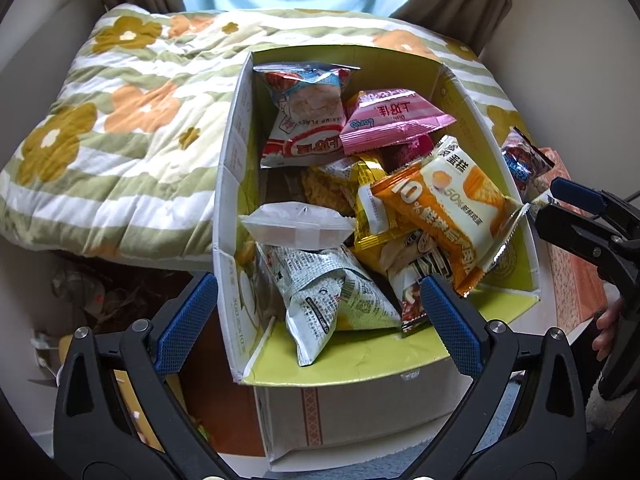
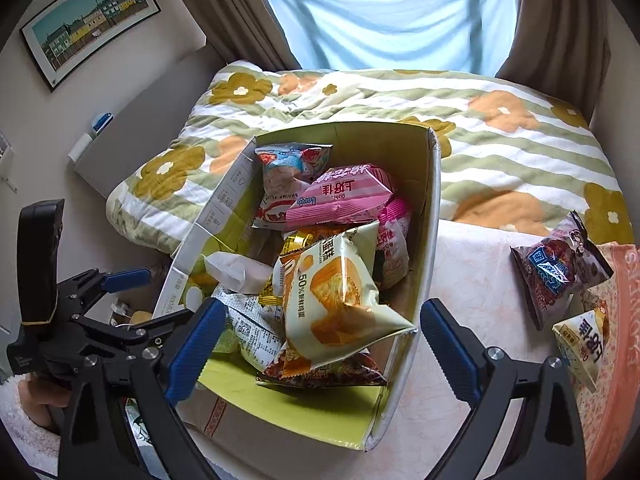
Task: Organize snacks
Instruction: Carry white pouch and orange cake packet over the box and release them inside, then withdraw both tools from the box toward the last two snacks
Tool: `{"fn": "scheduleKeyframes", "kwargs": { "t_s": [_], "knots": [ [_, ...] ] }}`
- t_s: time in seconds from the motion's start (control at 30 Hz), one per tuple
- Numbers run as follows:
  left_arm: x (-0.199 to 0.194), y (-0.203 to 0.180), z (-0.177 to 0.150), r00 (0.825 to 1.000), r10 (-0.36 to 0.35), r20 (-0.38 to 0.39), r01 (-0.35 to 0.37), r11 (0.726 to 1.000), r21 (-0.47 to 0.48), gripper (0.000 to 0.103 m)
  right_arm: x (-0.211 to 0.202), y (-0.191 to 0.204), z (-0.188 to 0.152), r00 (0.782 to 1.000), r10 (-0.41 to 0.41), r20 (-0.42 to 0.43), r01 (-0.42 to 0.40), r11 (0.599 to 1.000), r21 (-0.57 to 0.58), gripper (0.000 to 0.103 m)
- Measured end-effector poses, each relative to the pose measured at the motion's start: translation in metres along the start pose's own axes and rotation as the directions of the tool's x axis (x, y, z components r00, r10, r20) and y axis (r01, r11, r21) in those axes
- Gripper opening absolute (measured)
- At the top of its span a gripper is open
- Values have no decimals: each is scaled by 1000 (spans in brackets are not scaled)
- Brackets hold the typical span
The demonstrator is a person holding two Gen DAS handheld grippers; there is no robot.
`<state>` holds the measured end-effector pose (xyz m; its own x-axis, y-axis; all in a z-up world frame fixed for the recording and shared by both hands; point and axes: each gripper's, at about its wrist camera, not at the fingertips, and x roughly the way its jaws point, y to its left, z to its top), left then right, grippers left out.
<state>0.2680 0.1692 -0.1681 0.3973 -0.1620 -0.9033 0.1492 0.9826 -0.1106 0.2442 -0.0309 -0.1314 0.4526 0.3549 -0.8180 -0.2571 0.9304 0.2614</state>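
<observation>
An open cardboard box (image 1: 232,184) with a green lining holds several snack packets: an orange cake packet (image 1: 448,208) on top, a pink packet (image 1: 392,120), a shrimp-flakes bag (image 1: 304,116) and a grey printed bag (image 1: 332,296). The box also shows in the right wrist view (image 2: 430,216) with the cake packet (image 2: 332,296) uppermost. My left gripper (image 1: 316,320) is open and empty over the box's near end. My right gripper (image 2: 320,332) is open and empty over the box's near right wall. Two loose packets, a dark one (image 2: 560,272) and a cream one (image 2: 580,340), lie right of the box.
The box stands on a pale tablecloth (image 2: 472,264) with an orange cloth (image 2: 616,320) at the right. A flowered striped quilt (image 1: 120,120) lies behind and left of the box. Curtains and a window are beyond. The floor at the left holds clutter (image 1: 100,296).
</observation>
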Motion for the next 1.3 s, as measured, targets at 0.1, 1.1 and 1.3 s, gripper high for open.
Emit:
{"fn": "scheduleKeyframes", "kwargs": {
  "t_s": [0.1,1.1,1.3],
  "knots": [
    [-5,-2,-1,1000,-16,17,15,1000,18,101,-8,4,-3,999,-6,32,6,1000,3,97],
    [20,-302,125,994,-109,20,91,904,418,103,-143,-245,-44,971,-215,106,161,912,377,99],
    [92,-370,144,988,-52,-146,124,826,550,103,-126,-304,-66,992,-129,10,110,883,456,99]
  ]
}}
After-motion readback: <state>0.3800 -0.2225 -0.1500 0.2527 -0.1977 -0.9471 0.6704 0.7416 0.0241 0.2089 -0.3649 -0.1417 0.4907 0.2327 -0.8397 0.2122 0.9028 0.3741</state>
